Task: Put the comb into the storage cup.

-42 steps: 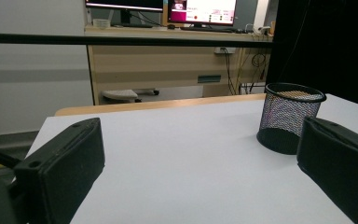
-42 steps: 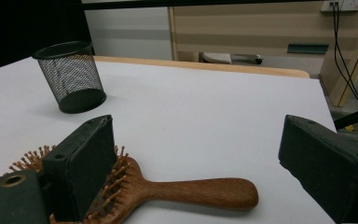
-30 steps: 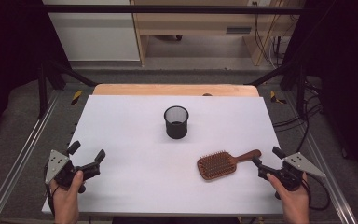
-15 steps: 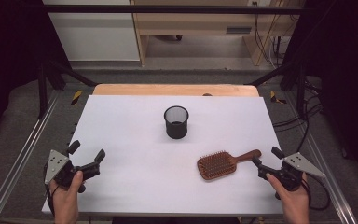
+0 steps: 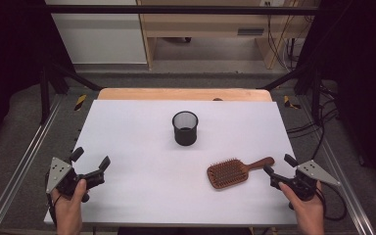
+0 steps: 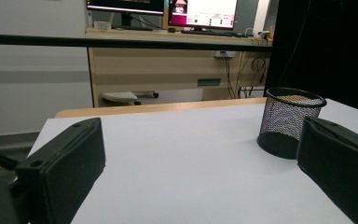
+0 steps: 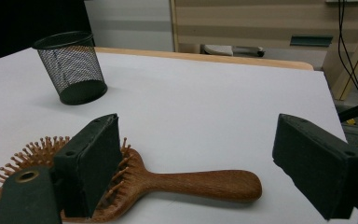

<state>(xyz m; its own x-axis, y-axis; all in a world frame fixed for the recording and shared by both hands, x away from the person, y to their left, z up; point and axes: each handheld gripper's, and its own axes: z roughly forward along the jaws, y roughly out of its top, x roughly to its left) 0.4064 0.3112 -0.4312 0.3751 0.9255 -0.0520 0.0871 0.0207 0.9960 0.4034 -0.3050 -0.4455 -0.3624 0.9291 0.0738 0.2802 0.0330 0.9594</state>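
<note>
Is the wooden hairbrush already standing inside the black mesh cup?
No, the hairbrush lies flat on the white table, apart from the mesh cup.

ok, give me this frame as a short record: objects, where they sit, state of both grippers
surface: white table
hairbrush: lies flat, bristles up, handle toward right gripper
mesh cup: upright at table centre, looks empty
right gripper: open, just short of the handle tip, not touching
left gripper: open, nothing between its fingers, near left table edge
contact: none
</note>
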